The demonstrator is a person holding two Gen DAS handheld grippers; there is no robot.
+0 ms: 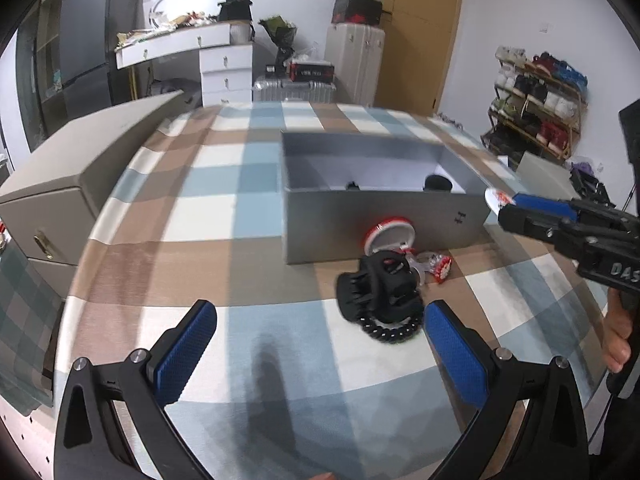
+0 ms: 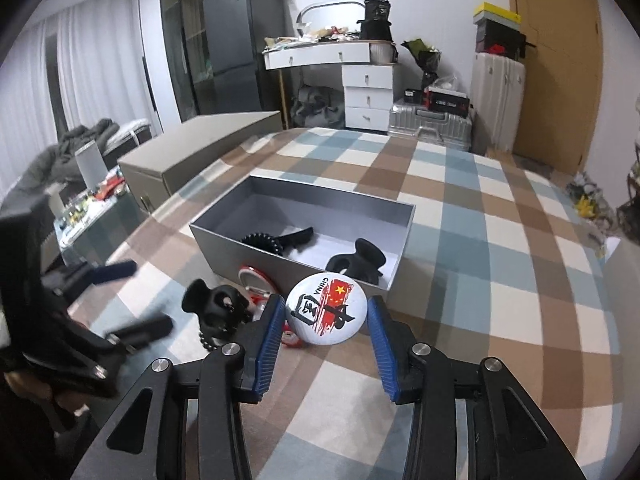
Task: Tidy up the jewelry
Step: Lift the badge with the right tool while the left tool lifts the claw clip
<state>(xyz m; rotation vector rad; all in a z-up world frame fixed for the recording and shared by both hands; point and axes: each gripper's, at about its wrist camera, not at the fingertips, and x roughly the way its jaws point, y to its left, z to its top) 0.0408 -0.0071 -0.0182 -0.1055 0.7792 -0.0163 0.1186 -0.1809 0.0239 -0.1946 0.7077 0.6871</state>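
Note:
My right gripper [image 2: 326, 330] is shut on a round white badge [image 2: 326, 310] with a red flag and "CHINA" on it, held above the table near the front wall of the grey box [image 2: 404, 236]; it also shows in the left wrist view [image 1: 498, 199]. The box holds a black hair claw [image 2: 356, 262] and a black toothed clip [image 2: 276, 240]. My left gripper [image 1: 320, 344] is open above the tablecloth. A black hair claw [image 1: 380, 292] on a black chain bracelet [image 1: 394, 334] lies just ahead of its right finger. A red-rimmed badge [image 1: 390, 234] leans against the box.
A small red-and-white trinket [image 1: 438, 266] lies beside the claw. A beige case [image 1: 60, 184] stands at the table's left edge. The checked tablecloth [image 1: 224, 208] covers the table. Dresser, suitcases and a shoe rack [image 1: 536, 108] stand beyond.

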